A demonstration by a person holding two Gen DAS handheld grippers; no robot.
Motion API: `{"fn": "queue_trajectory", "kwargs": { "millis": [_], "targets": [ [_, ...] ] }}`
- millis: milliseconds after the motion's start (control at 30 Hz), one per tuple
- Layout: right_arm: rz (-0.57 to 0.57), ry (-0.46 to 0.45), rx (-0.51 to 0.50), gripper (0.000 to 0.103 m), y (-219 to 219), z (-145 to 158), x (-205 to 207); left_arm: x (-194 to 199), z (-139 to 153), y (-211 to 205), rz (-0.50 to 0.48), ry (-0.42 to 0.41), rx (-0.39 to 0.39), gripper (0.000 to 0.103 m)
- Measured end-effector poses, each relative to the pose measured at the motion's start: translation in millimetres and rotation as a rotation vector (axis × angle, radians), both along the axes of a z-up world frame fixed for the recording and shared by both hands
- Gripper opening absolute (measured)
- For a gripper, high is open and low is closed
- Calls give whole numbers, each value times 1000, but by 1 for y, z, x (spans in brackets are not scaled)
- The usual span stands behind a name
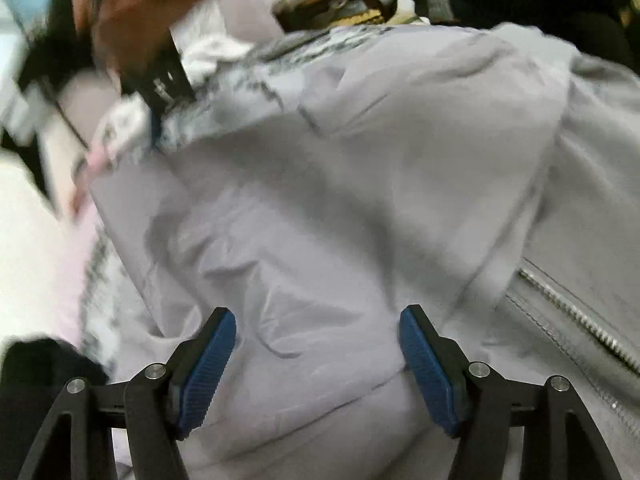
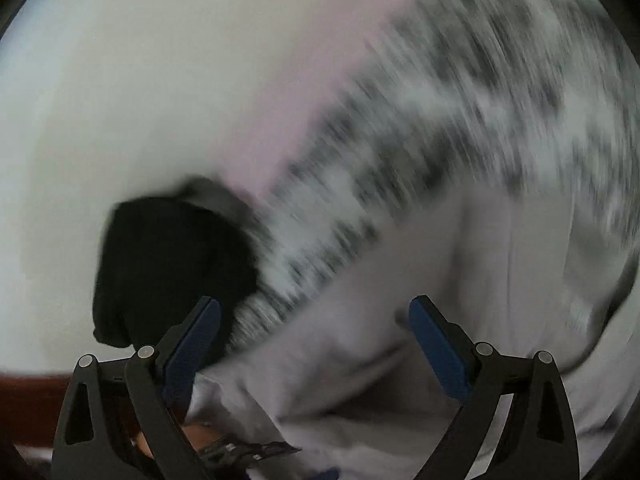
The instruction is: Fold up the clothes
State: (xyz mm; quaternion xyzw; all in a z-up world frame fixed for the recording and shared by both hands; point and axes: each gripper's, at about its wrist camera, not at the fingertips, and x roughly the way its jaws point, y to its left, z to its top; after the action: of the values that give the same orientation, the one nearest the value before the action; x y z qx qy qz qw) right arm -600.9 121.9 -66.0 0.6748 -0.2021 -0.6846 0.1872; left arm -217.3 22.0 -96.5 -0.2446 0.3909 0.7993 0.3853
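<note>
A pale lilac-grey jacket (image 1: 360, 168) with a silver zipper (image 1: 576, 316) fills the left wrist view, lying over a black-and-white patterned fabric (image 1: 132, 128). My left gripper (image 1: 318, 320) is open just above the jacket, nothing between its blue pads. The right gripper (image 1: 160, 80), held by a hand, shows blurred at the upper left over the jacket's far edge. In the right wrist view the right gripper (image 2: 314, 308) is open above the jacket (image 2: 440, 300) and patterned fabric (image 2: 460, 100); the view is motion-blurred.
A black cloth (image 2: 168, 264) lies left of the jacket on a white surface (image 2: 120, 100); it also shows in the left wrist view (image 1: 36, 364). A cluttered dark table (image 1: 340, 0) stands far behind. A pink strip (image 2: 304, 92) edges the patterned fabric.
</note>
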Motion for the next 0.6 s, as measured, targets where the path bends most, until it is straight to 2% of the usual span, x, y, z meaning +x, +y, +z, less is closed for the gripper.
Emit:
{"fn": "queue_trajectory", "kwargs": {
  "millis": [100,200,333,433,467,533,600],
  "targets": [
    [41,-64,-40,98,-8,-31,-4,12,5,3,-12,60,5,72],
    [74,-55,-9,98,-36,-42,-16,16,18,3,-29,102,39,72],
    [152,178,-110,97,-83,23,-46,-1,34,7,-12,98,101,72],
    [195,293,-133,95,-99,71,-59,-16,40,8,43,72,137,72],
    [210,309,-117,95,-101,82,-60,-22,42,5,55,55,147,72],
    [236,299,0,95,-99,89,-60,-29,43,-5,67,24,158,72],
    [227,232,134,95,-89,73,-60,-31,43,-14,71,-5,159,72]
  ]
}}
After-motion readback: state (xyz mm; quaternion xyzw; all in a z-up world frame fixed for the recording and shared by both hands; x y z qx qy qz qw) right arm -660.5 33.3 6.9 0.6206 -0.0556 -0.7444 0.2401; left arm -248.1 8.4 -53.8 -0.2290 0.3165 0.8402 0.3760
